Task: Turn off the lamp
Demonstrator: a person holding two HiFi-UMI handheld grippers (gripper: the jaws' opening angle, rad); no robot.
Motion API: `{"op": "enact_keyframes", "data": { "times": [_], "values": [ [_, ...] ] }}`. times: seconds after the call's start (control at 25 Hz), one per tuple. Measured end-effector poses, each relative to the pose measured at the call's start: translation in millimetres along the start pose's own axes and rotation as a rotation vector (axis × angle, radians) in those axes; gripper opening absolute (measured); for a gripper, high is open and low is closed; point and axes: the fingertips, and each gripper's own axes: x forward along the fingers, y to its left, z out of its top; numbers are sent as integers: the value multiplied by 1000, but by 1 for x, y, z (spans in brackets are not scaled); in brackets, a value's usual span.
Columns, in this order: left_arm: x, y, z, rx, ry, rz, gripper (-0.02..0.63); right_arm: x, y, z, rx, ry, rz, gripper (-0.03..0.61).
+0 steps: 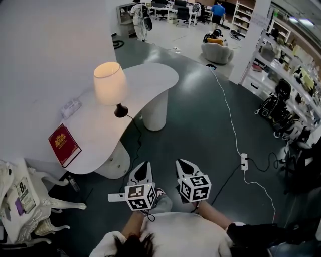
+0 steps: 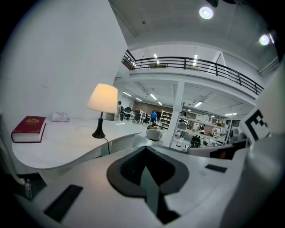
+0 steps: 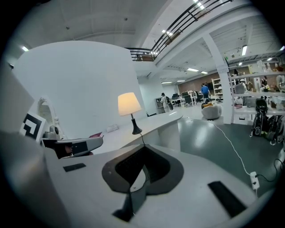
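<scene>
A curved white table (image 1: pixel 150 80) carries a lit lamp (image 1: pixel 110 83), a red book (image 1: pixel 63 144) and a white bundle (image 1: pixel 70 107)

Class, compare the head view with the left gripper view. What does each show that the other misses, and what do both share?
Only the head view shows the power strip on the dark floor and the long white cable that runs to it. Only the left gripper view shows the balcony railing and the ceiling lights overhead. Both show the lit lamp, the red book and the curved white table they stand on.
</scene>
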Motion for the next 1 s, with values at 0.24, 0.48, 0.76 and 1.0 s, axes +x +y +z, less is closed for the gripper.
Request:
{"op": "enact_keyframes", "data": {
  "times": [0.24, 0.48, 0.76, 1.0],
  "values": [
    [33, 10, 11, -17, -4, 35, 9, 36, -8, 21, -26, 14, 48, -2],
    [64, 27, 31, -32, -31, 68, 9, 75, -13, 43, -53, 23, 90, -2],
    [86, 43, 39, -46, -46, 106, 9, 109, -13, 54, -80, 43, 137, -2],
    [86, 58, 40, -64, -41, 151, 9, 131, 1, 56, -99, 77, 190, -2]
  ]
}}
